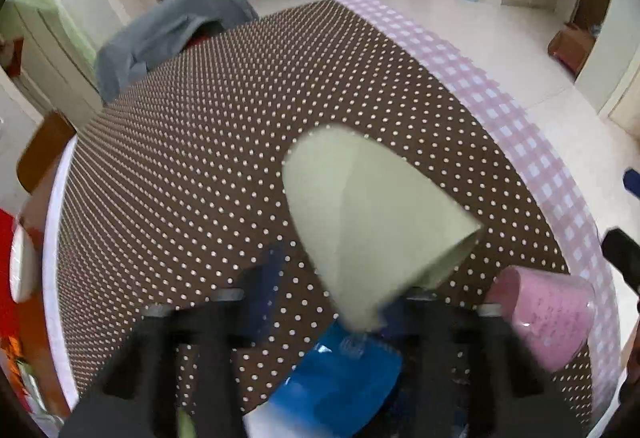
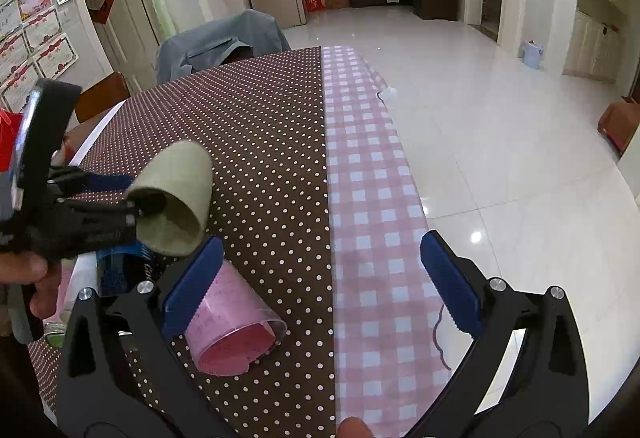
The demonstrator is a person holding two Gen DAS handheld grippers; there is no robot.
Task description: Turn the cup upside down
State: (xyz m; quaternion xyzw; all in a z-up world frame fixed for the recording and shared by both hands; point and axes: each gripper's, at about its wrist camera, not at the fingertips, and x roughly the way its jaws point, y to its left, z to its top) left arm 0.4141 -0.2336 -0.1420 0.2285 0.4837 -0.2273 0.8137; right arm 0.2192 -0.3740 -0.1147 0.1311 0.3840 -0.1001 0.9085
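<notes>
A pale green cup (image 1: 372, 214) is held tilted above the dotted brown tablecloth (image 1: 200, 142), its base pointing away and its rim toward the camera. My left gripper (image 1: 332, 294) is shut on the cup's rim. In the right wrist view the green cup (image 2: 176, 198) hangs at the left, its open mouth facing down-right, with the left gripper (image 2: 136, 212) clamped on its rim. My right gripper (image 2: 320, 274) is open and empty above the table's near edge. A pink cup (image 2: 236, 322) lies on its side under the right gripper's left finger (image 2: 192, 286).
A blue-labelled bottle (image 1: 340, 378) lies on the table below the green cup. The pink cup (image 1: 540, 318) lies at the right. A pink checked cloth strip (image 2: 368, 198) runs along the table's right edge. A chair draped with grey cloth (image 2: 224, 42) stands at the far end.
</notes>
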